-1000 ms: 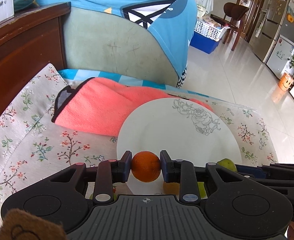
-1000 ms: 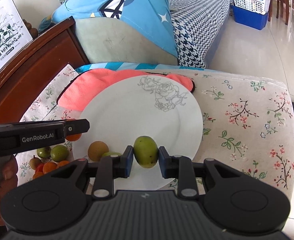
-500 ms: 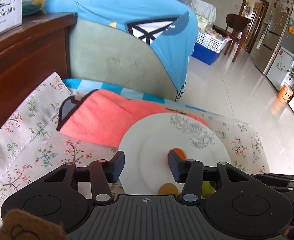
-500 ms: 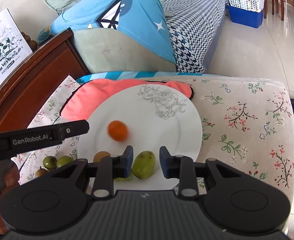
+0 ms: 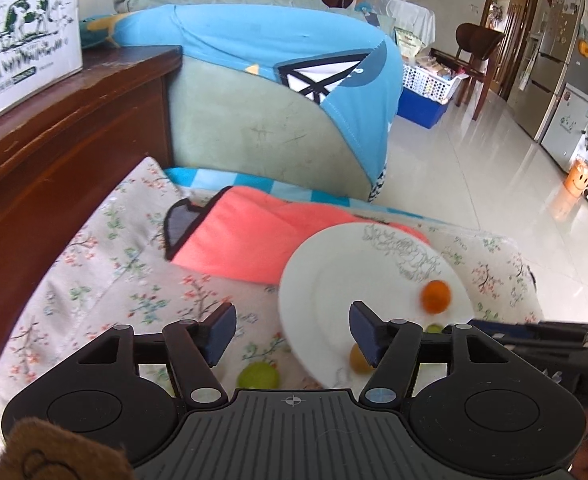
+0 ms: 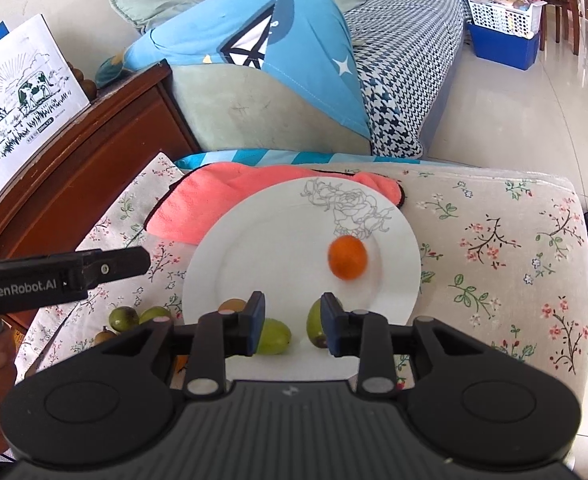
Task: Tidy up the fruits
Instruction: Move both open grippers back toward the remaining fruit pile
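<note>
A white plate (image 6: 278,248) with a rose drawing lies on the flowered cloth. On it an orange (image 6: 347,258) (image 5: 435,297) shows blurred, near the far right rim. My left gripper (image 5: 292,332) hangs above the plate's near left edge, its jaws opening with nothing between them. My right gripper (image 6: 292,320) is over the plate's near rim, jaws opening. A green fruit (image 6: 313,320) lies loose by its right finger, another green fruit (image 6: 272,336) by its left finger. A brown fruit (image 6: 232,305) sits on the plate too.
Several small green and brown fruits (image 6: 122,317) lie on the cloth left of the plate. A pink towel (image 6: 214,196) lies under the plate's far side. A wooden cabinet (image 5: 54,140) bounds the left, a sofa (image 5: 274,128) the back, and the cushion drops to tiled floor (image 6: 533,120) on the right.
The left gripper opened, let go of the orange and rose; the orange rolled across the plate to the far right. The right gripper released the green fruit onto the plate's near edge.
</note>
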